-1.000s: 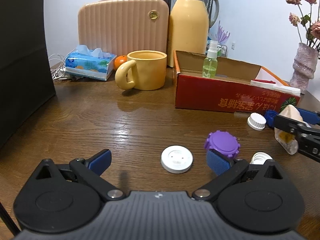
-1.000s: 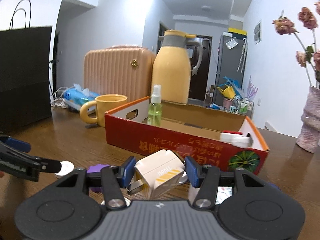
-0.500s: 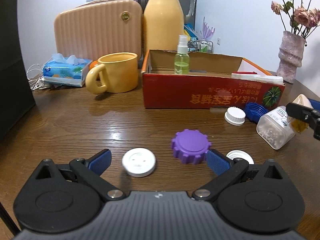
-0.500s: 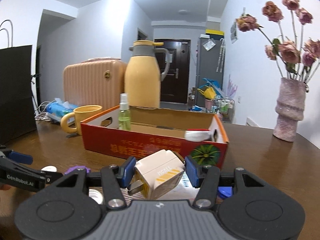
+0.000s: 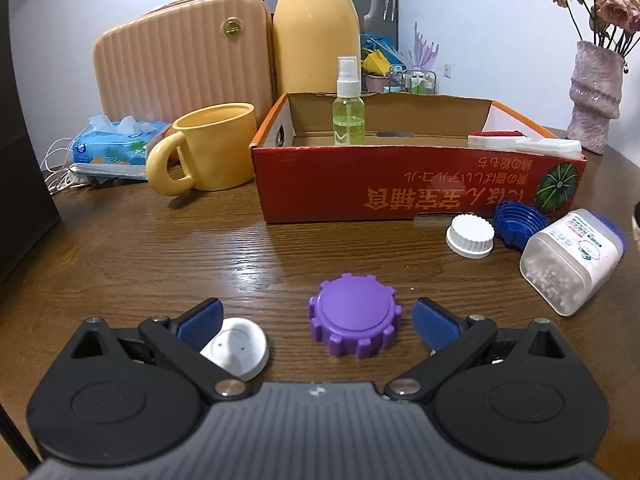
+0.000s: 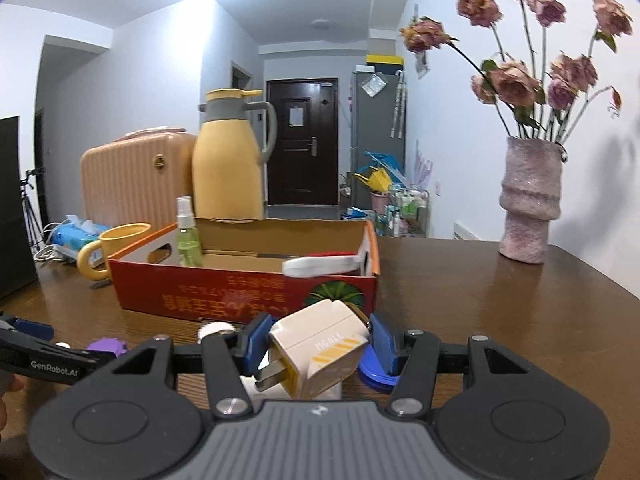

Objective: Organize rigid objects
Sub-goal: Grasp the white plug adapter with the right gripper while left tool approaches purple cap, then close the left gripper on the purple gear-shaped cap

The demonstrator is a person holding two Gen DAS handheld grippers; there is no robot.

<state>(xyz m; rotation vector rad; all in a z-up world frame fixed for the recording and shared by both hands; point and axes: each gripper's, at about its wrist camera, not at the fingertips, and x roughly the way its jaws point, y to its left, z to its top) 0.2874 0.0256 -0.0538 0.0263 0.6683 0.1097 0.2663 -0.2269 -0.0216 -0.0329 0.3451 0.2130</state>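
Note:
My left gripper (image 5: pixel 316 320) is open low over the wooden table, and the purple toothed cap (image 5: pixel 355 325) lies between its fingers without touching them. A white round lid (image 5: pixel 237 345) lies by the left finger. My right gripper (image 6: pixel 316 340) is shut on a cream plug adapter (image 6: pixel 320 354) and holds it above the table in front of the red cardboard box (image 6: pixel 240 300). The box (image 5: pixel 416 188) holds a green spray bottle (image 5: pixel 349 114) and a white item at its right end. My left gripper (image 6: pixel 44 354) shows at the left edge of the right wrist view.
A white ribbed cap (image 5: pixel 470 236), a blue cap (image 5: pixel 518 220) and a clear jar of cotton swabs (image 5: pixel 572 260) lie right of the box front. A yellow mug (image 5: pixel 212 148), tissue pack (image 5: pixel 116 148), peach case and yellow thermos (image 5: pixel 316 28) stand behind. A pink vase (image 6: pixel 528 204) stands at the right.
My left gripper has shifted right so the purple cap sits between its fingers. My right gripper has risen and swung right with the adapter, leaving the left wrist view.

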